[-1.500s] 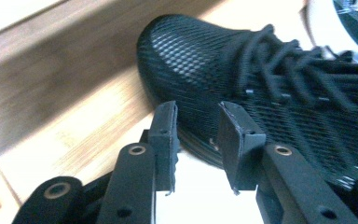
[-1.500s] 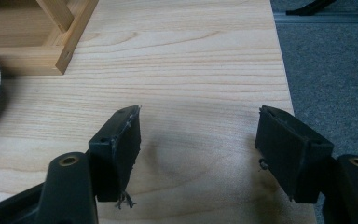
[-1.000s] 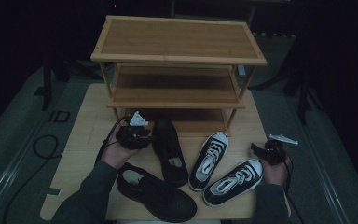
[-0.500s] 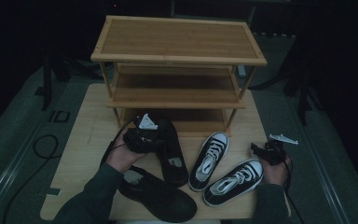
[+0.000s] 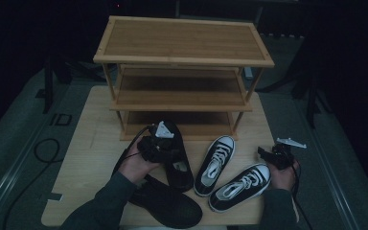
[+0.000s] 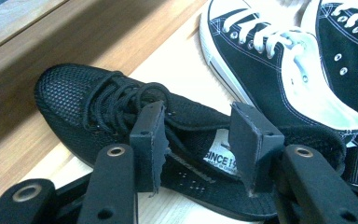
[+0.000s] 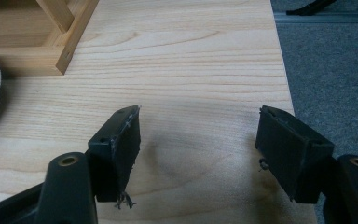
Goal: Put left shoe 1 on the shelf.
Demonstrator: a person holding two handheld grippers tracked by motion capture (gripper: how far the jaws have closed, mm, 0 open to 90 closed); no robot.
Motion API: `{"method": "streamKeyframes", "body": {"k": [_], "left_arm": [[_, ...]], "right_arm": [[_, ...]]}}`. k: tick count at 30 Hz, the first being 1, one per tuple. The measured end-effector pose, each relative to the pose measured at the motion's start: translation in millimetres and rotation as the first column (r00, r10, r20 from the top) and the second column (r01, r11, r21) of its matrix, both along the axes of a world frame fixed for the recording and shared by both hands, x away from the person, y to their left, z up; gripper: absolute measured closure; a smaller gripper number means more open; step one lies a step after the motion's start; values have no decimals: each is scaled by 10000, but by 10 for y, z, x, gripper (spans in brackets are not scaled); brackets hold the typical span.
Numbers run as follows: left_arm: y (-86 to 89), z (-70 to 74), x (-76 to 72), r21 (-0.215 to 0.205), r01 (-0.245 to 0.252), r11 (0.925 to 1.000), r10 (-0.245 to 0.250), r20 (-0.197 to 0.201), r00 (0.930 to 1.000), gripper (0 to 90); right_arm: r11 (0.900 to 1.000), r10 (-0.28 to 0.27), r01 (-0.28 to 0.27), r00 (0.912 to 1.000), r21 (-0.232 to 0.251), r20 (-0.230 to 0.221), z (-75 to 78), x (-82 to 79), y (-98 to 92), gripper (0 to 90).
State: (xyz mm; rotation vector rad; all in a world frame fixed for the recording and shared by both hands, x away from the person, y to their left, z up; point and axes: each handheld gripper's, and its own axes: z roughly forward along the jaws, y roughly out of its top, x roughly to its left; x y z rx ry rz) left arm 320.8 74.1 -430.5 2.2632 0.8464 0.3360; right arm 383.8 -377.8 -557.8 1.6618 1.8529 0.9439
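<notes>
Dim overhead view; bright, sharp close-ups.

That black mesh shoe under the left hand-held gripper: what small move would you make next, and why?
Probably lower the left hand-held gripper a little and close it on the black mesh shoe. Its jaws have just been opening and now stand apart over the shoe's opening, one by the laces, one by the insole label, not pressing on it. The wooden rack behind stands bare.

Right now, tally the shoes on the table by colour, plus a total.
All-black mesh shoes: 2, one below the left gripper, one nearer the table's front edge.
Black canvas sneakers with white soles and laces: 2, one and one.
Total: 4 shoes.
</notes>
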Motion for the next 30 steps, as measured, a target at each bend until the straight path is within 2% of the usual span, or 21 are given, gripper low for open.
{"method": "streamKeyframes", "body": {"k": [2,8,12,16,18,22,30], "left_arm": [[-27,-32,8,340,-336,9989,337,-14,9994,560],[-3,-140,86,845,-1008,9913,1033,-258,9943,562],[33,-188,132,701,-1193,9904,1242,-713,9897,574],[20,-219,146,677,-1162,9909,1228,-1034,9870,662],[14,-212,155,677,-1200,9905,1273,-1162,9850,732],[1,-196,183,686,-1361,9883,1435,-1170,9827,834],[75,-155,326,750,-2142,9739,2201,-830,9719,863]], "right_arm": [[10000,-2,2,10000,2,-2,0,0,0,305],[10000,-11,11,10000,14,-3,0,0,0,305],[10000,-10,10,10000,15,-1,0,0,0,305],[10000,-9,9,10000,12,0,0,0,0,305],[10000,-3,3,10000,5,-1,0,0,0,305],[10000,-10,10,10000,16,-2,0,0,0,305],[10000,-8,8,10000,24,-2,0,0,-1,305]]}}
